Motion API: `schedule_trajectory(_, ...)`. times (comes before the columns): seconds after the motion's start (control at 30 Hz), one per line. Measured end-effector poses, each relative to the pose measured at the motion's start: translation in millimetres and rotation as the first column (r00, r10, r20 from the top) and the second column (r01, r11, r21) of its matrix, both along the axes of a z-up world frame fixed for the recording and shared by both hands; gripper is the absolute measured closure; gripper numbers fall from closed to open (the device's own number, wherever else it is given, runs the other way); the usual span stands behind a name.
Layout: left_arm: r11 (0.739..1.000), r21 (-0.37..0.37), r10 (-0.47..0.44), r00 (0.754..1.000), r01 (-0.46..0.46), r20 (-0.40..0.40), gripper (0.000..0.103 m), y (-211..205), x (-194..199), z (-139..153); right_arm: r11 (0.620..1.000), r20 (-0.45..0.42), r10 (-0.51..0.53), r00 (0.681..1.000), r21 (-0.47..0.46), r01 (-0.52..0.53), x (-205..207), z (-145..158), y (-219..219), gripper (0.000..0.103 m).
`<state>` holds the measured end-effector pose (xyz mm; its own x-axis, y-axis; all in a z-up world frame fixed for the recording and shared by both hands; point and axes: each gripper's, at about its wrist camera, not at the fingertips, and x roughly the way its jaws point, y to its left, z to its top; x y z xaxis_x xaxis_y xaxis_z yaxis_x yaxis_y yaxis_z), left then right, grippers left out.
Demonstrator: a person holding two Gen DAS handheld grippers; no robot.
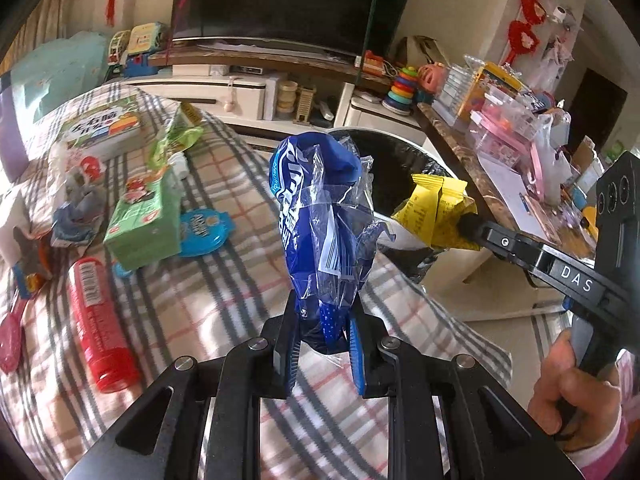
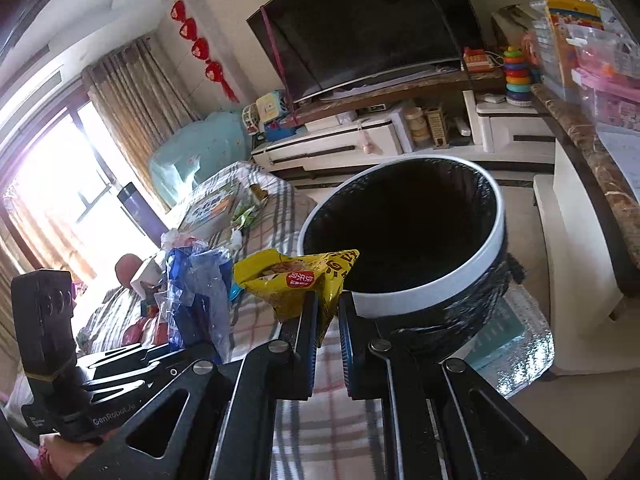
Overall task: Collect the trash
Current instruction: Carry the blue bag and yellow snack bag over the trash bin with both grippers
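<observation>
My left gripper (image 1: 324, 320) is shut on a crumpled blue plastic wrapper (image 1: 324, 220), which stands up over the plaid cloth. In the right wrist view the same blue wrapper (image 2: 196, 292) shows at the left, beside the left gripper's body. My right gripper (image 2: 328, 300) is shut on a yellow snack packet (image 2: 296, 280) and holds it just in front of the near rim of the round white-rimmed bin (image 2: 440, 280) with a black liner. In the left wrist view the yellow packet (image 1: 432, 212) sits at the bin's (image 1: 400, 160) right edge, pinched at my right gripper (image 1: 468, 224).
More litter lies on the plaid cloth (image 1: 200, 300): a red tube (image 1: 100, 320), a green carton (image 1: 144, 224), a blue lid (image 1: 204, 232), a green wrapper (image 1: 176, 140). A cluttered marble-edged counter (image 2: 592, 168) runs along the right. A TV stand (image 2: 360, 140) stands behind the bin.
</observation>
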<state>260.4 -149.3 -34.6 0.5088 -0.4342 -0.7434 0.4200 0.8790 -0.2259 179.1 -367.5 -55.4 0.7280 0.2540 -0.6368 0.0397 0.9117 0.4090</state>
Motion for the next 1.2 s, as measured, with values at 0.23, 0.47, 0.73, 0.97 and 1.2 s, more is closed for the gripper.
schedule_trajectory(0.23,1.0,0.016,-0.024,1.0,0.024,0.004,0.084,-15,8,0,1.0,0.002,-0.028,1.0,-0.007,0.028,0,1,-13,0.093)
schedule_trajectory(0.47,0.998,0.039,-0.049,0.999,0.048,0.009,0.084,-31,21,2,0.999,0.003,-0.046,0.999,-0.013,0.046,4,2,-26,0.093)
schedule_trajectory(0.73,0.995,0.063,-0.08,0.997,0.079,0.009,0.084,-56,39,4,0.997,0.002,-0.064,0.998,-0.037,0.064,13,4,-39,0.093)
schedule_trajectory(0.97,0.99,0.078,-0.118,0.993,0.117,0.015,0.084,-76,57,8,0.995,-0.016,-0.062,0.998,-0.079,0.06,25,8,-49,0.093)
schedule_trajectory(1.2,0.988,0.083,-0.129,0.992,0.128,0.006,0.084,-90,79,10,0.994,-0.055,-0.046,0.997,-0.107,0.039,41,7,-57,0.093)
